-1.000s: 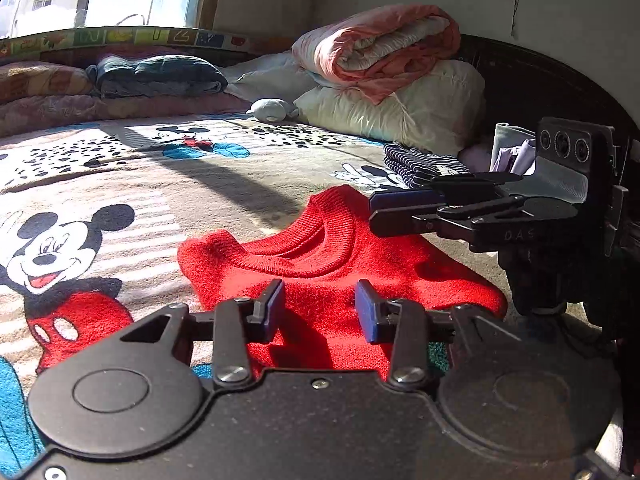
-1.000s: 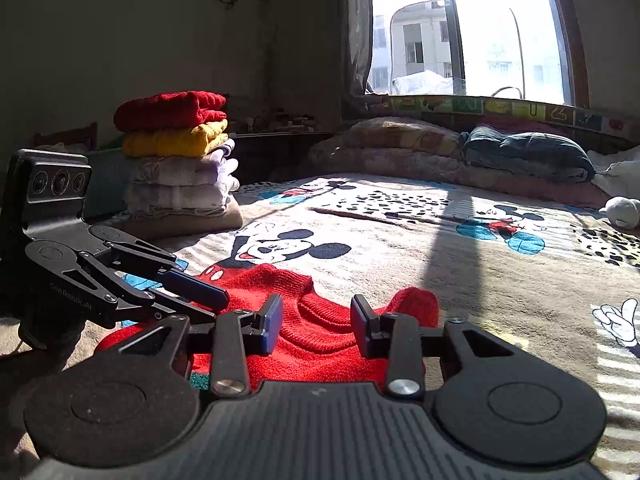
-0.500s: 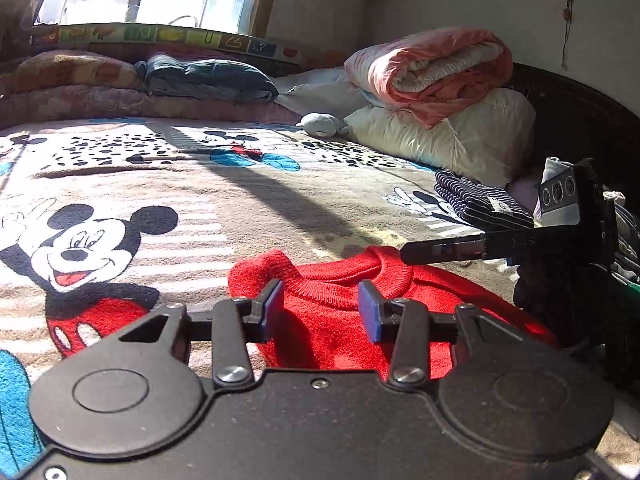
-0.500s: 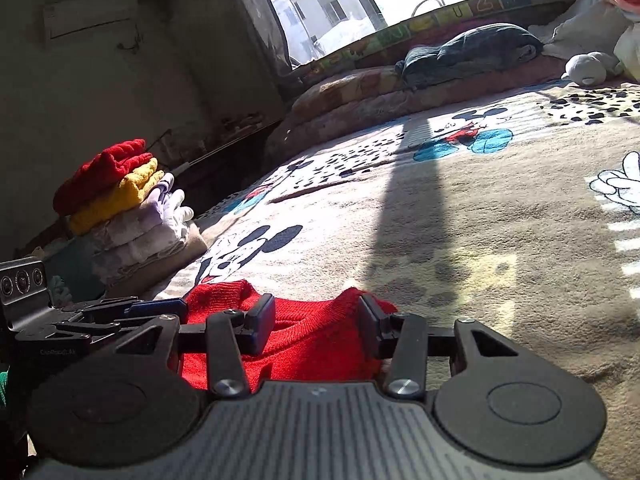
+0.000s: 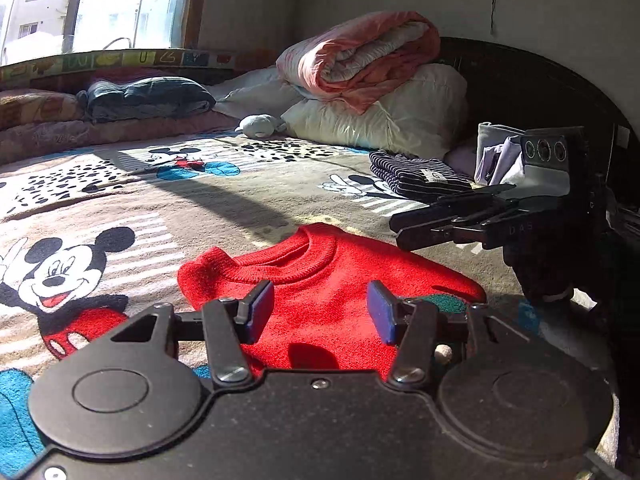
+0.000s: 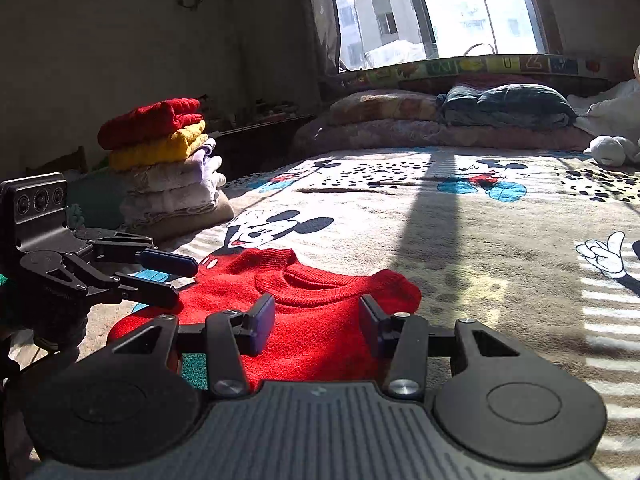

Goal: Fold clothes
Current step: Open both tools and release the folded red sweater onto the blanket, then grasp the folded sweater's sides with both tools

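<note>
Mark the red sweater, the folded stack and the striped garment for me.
red sweater (image 5: 332, 300): left wrist view, chest below the collar.
folded stack (image 6: 168, 176): right wrist view, middle layers.
striped garment (image 5: 416, 176): left wrist view, top face.

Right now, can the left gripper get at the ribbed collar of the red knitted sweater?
Probably yes: the left gripper is open over the red knitted sweater, with the ribbed collar just ahead, unobstructed.

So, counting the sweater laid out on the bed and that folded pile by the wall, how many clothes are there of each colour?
Red: 2, the spread sweater and the red top piece of the pile
Yellow: 1, the yellow knit
White to beige: 3, the pale layers, as far as I can tell
Total: 6
</note>
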Demonstrator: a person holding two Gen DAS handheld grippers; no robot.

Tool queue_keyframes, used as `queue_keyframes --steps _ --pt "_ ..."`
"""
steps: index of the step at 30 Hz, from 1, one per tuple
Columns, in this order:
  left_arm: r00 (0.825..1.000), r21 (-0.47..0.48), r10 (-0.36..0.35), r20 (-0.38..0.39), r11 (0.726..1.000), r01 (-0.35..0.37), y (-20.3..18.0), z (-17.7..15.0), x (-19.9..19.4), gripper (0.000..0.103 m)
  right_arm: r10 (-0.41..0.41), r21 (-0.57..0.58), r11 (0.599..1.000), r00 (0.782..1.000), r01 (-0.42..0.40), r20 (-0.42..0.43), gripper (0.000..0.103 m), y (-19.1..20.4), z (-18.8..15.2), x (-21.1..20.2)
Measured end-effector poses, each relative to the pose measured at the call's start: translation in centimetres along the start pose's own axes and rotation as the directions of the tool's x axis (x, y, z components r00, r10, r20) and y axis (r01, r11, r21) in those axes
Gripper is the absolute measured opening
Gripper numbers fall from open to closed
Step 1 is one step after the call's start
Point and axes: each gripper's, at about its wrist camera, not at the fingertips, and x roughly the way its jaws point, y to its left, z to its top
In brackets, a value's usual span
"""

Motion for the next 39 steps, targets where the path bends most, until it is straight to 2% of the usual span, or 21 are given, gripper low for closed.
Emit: queue_keyframes --steps 2,4,7,10,13,16,17,19,21,23,26,28,30,34,36,39 --pt "0.999 0.037 -0.028 -0.029 0.999 0.029 -1.2 -0.6 -0.6 0.05 0.025 -0.071 0.997 1.0 -0.025 0.003 0.051 2.1 0.1 -1.1" --pt "0.997 0.057 -0.014 -0.07 0.998 0.018 -1.9 -1.1 -0.3 0.051 0.031 -0.093 0.995 0.999 -0.033 -0.021 0.055 3.2 -0.3 -1.1" --pt "0.99 0.094 0.041 -0.137 0.995 -0.029 -2.4 -2.4 1.1 0.052 -0.039 -0.095 0.995 0.992 0.028 -0.118 0.056 3.3 -2.3 0.9" --pt "0.989 0.11 0.065 -0.135 0.993 -0.05 -2.8 -2.6 1.3 0.052 -0.078 -0.107 0.992 0.99 0.065 -0.116 0.058 3.7 -2.8 1.4" --pt "0.992 0.096 0.059 -0.115 0.994 -0.048 -2.6 -2.8 1.0 0.052 -0.113 -0.095 0.99 0.989 0.104 -0.091 0.058 4.3 -3.2 -0.1" --pt "0.996 -0.026 0.054 -0.077 0.998 -0.056 -1.4 -2.1 -0.3 0.056 -0.123 0.075 0.989 0.992 0.126 -0.034 0.06 3.1 -2.8 -2.3" --pt "0.996 -0.08 0.059 -0.063 0.995 -0.064 -0.9 -1.9 -0.8 0.063 -0.128 0.158 0.979 0.991 0.13 -0.022 0.061 2.3 -2.7 -2.9" --pt "0.996 -0.185 0.073 -0.046 0.979 -0.081 0.0 -1.7 -1.6 0.065 -0.13 0.326 0.936 0.991 0.131 -0.027 0.061 0.3 -3.1 -3.0" --pt "0.992 -0.311 0.105 -0.063 0.943 -0.12 0.9 -1.7 -2.1 0.068 -0.128 0.468 0.873 0.991 0.136 -0.051 0.063 -1.6 -3.7 -2.5" --pt "0.991 -0.434 0.097 -0.09 0.892 -0.127 1.6 -2.0 -2.1 0.069 -0.099 0.557 0.823 0.993 0.117 -0.062 0.066 -2.7 -4.2 -1.6" --pt "0.988 -0.526 0.089 -0.129 0.838 -0.144 1.7 -2.6 -1.6 0.069 -0.075 0.635 0.764 0.993 0.116 -0.092 0.067 -3.3 -5.1 -0.1" --pt "0.986 -0.575 0.085 -0.143 0.804 -0.153 1.8 -3.1 -1.2 0.069 -0.063 0.663 0.742 0.995 0.099 -0.078 0.066 -3.5 -5.9 0.6" --pt "0.986 -0.642 0.089 -0.143 0.749 -0.161 2.1 -3.6 -0.7 0.067 -0.061 0.674 0.733 0.996 0.09 -0.067 0.067 -3.7 -6.1 0.9" --pt "0.992 -0.754 0.076 -0.098 0.645 -0.124 3.1 -3.8 0.2 0.066 -0.047 0.704 0.707 0.997 0.073 -0.057 0.067 -4.3 -5.8 2.0" --pt "0.992 -0.774 0.079 -0.095 0.622 -0.123 3.3 -3.5 1.1 0.059 -0.042 0.71 0.7 0.997 0.071 -0.058 0.066 -4.4 -5.6 2.6" --pt "0.991 -0.768 0.085 -0.1 0.627 -0.131 3.4 -2.9 2.4 0.053 -0.036 0.716 0.694 0.997 0.073 -0.067 0.063 -4.4 -5.1 3.7"
